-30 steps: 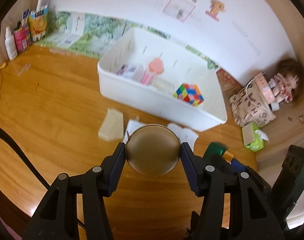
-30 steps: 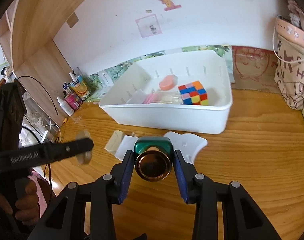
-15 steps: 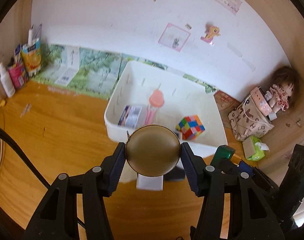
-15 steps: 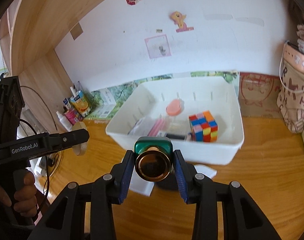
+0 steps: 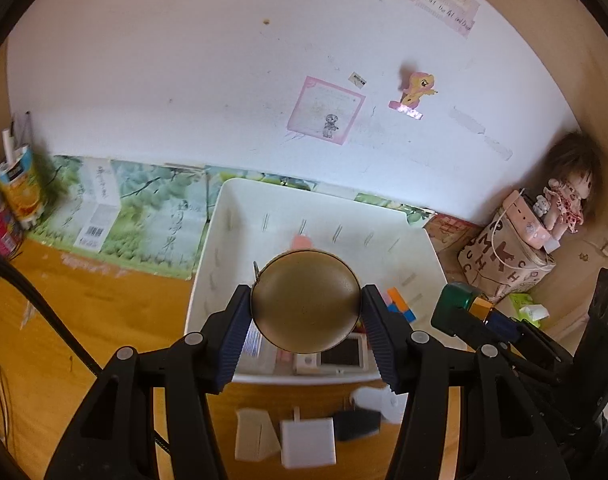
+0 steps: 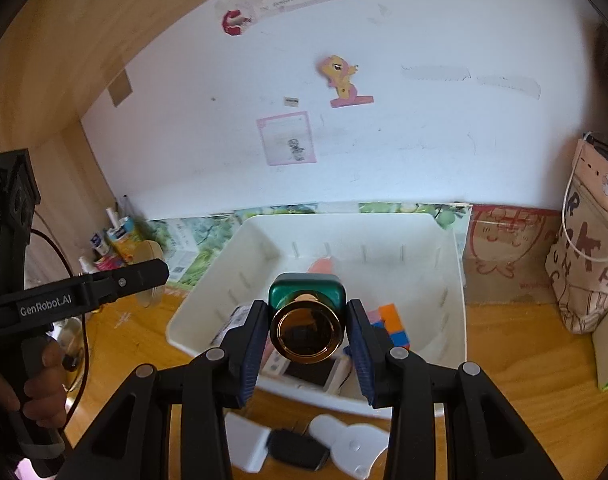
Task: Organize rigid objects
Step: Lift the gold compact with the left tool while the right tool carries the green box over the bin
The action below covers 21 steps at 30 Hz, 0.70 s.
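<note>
My left gripper (image 5: 306,312) is shut on a round brass-coloured compact (image 5: 305,300) and holds it above the near edge of the white bin (image 5: 208,268). My right gripper (image 6: 307,330) is shut on a green bottle with a gold cap (image 6: 307,320), also held above the white bin (image 6: 454,280). The bin holds a colour cube (image 6: 392,326), a pink-lidded item (image 5: 300,241), a small box and a device with a dark screen (image 5: 342,356). The right gripper and its bottle (image 5: 460,306) show at the right of the left wrist view; the left gripper (image 6: 148,280) shows at the left of the right wrist view.
On the wooden desk in front of the bin lie a white plug (image 5: 308,442), a cream block (image 5: 256,434), a black item (image 6: 298,454) and a white bear-shaped piece (image 6: 352,444). A patterned bag (image 6: 588,248) and a doll (image 5: 568,192) stand at the right, bottles (image 5: 16,188) at the left.
Both grippers rose and moved forward with their loads, from over the desk items to above the bin. The small items now lie below and behind the fingers.
</note>
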Motion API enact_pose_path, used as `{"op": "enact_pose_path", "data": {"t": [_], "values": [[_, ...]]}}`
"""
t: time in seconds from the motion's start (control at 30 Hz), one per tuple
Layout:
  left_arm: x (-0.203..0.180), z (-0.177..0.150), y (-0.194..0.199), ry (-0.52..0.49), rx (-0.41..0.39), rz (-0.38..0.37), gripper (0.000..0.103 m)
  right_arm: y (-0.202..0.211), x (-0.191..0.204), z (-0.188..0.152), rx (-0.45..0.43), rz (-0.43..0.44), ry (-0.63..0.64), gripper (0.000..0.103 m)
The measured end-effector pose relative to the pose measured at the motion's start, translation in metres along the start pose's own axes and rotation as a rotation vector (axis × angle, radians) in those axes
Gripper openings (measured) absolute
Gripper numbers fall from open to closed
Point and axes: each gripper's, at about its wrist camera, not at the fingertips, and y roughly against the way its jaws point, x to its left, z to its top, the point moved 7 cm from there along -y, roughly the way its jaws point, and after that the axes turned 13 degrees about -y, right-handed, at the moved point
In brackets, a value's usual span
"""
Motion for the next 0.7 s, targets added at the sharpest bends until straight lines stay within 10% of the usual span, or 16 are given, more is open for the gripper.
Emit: {"op": "enact_pose_path", "data": {"t": [0.7], "values": [[-0.002,-0.004,-0.097,-0.037,0.154,-0.019,0.06,-0.09,-0.024,-0.015,0.158,-0.045,-0.02,0.04]]}}
